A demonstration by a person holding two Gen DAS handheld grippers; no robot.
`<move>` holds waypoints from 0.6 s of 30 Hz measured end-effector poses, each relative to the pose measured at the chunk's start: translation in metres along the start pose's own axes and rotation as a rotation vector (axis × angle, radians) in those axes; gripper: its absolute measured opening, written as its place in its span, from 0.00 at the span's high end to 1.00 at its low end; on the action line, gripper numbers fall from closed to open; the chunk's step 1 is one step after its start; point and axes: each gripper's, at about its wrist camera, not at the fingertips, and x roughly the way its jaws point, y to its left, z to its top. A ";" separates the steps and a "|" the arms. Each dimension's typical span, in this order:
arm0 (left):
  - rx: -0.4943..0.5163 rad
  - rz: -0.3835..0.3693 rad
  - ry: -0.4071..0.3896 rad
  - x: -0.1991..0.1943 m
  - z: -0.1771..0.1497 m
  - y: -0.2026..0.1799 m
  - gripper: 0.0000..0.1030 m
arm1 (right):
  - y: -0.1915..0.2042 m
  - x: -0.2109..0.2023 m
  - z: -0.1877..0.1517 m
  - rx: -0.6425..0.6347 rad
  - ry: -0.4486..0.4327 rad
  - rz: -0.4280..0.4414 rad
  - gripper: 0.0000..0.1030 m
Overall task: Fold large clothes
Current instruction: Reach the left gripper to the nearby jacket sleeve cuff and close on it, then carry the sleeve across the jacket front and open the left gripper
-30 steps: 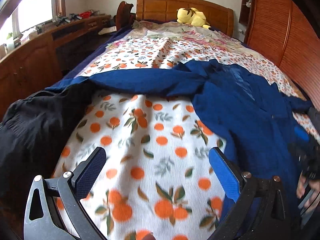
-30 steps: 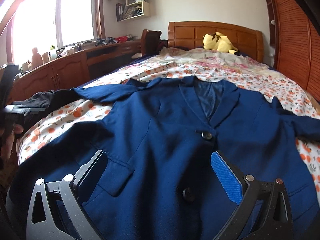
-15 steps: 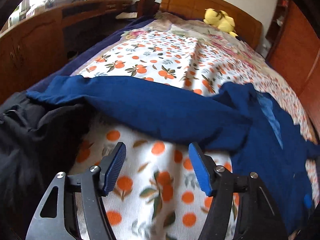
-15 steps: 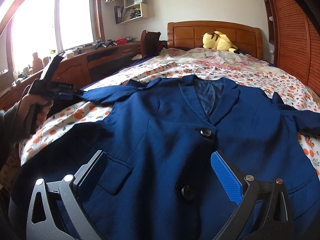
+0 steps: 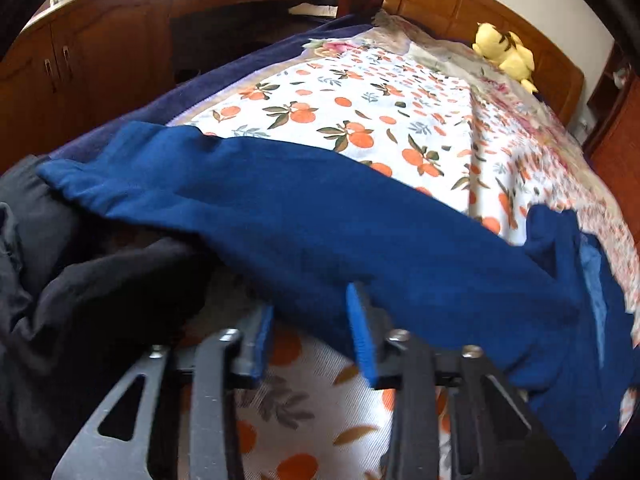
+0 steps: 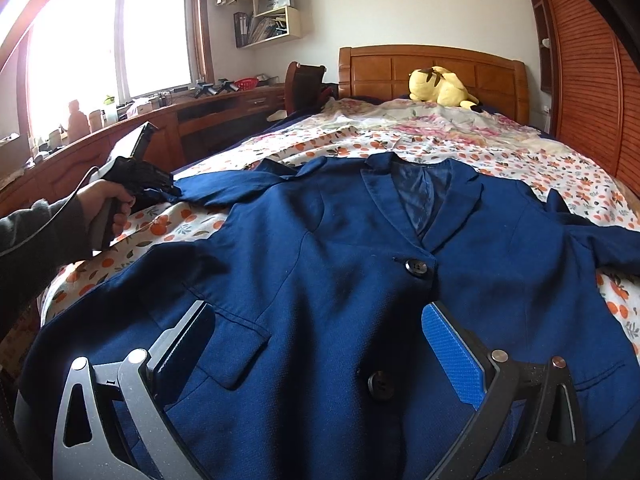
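Observation:
A navy blue blazer (image 6: 340, 264) lies front up on the orange-print bedsheet (image 6: 520, 160), collar toward the headboard, both sleeves spread out. Its left sleeve (image 5: 280, 216) stretches across the left wrist view. My left gripper (image 5: 310, 322) is open, its jaws partly closed, with its blue pads at the sleeve's near edge and the cloth between them. It shows in the right wrist view (image 6: 168, 192) at the sleeve's end. My right gripper (image 6: 320, 344) is open wide just above the blazer's lower front, near the buttons.
A black garment (image 5: 72, 288) is heaped at the bed's left edge under the sleeve end. A yellow plush toy (image 6: 438, 88) lies by the wooden headboard (image 6: 432, 64). A wooden desk (image 6: 160, 124) runs along the left, a slatted wardrobe (image 6: 588, 80) along the right.
My left gripper has moved forward to the left sleeve and its jaws have narrowed around the sleeve's edge. The right gripper has stayed over the blazer front.

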 end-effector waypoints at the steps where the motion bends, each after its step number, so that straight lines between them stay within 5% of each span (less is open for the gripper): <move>1: -0.010 -0.022 -0.002 0.002 0.001 0.000 0.82 | -0.001 0.000 0.000 0.003 -0.001 0.002 0.00; 3: -0.006 -0.058 -0.007 0.005 0.001 -0.005 0.95 | -0.001 0.001 -0.001 0.004 0.001 0.005 0.00; 8: 0.055 -0.059 -0.054 -0.012 0.002 -0.026 0.97 | 0.001 -0.001 -0.002 0.001 -0.013 0.001 0.00; 13: 0.171 -0.138 -0.193 -0.088 -0.004 -0.080 0.98 | 0.001 -0.004 -0.003 0.002 -0.030 0.006 0.00; 18: 0.295 -0.188 -0.227 -0.137 -0.027 -0.134 0.98 | -0.002 -0.006 -0.003 0.013 -0.034 0.015 0.00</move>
